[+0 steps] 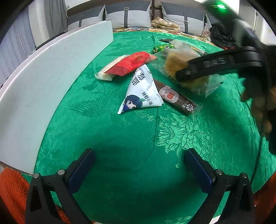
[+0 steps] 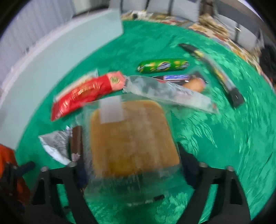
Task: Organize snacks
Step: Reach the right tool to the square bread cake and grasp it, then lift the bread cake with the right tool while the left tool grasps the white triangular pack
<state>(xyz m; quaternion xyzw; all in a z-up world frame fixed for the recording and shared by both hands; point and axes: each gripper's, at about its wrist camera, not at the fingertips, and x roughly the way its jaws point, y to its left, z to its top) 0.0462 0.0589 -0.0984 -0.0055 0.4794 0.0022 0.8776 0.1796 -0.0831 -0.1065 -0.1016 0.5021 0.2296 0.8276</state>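
My right gripper (image 2: 132,165) is shut on a clear-wrapped brown cake (image 2: 132,137) and holds it above the green cloth; it also shows in the left wrist view (image 1: 174,67), gripped by the right gripper (image 1: 182,73). My left gripper (image 1: 138,165) is open and empty, low over the cloth. Ahead of it lie a white triangular packet (image 1: 143,91), a brown snack stick (image 1: 174,96) and a red packet (image 1: 131,63). The right wrist view is blurred and shows the red packet (image 2: 86,93), a green sausage (image 2: 162,66), a Snickers bar (image 2: 176,77) and a long dark stick (image 2: 215,72).
A white board (image 1: 43,82) stands along the left edge of the green tablecloth (image 1: 120,137). An orange cloth (image 1: 10,189) lies at the near left. Grey cushions (image 1: 127,15) and a sofa are behind the table.
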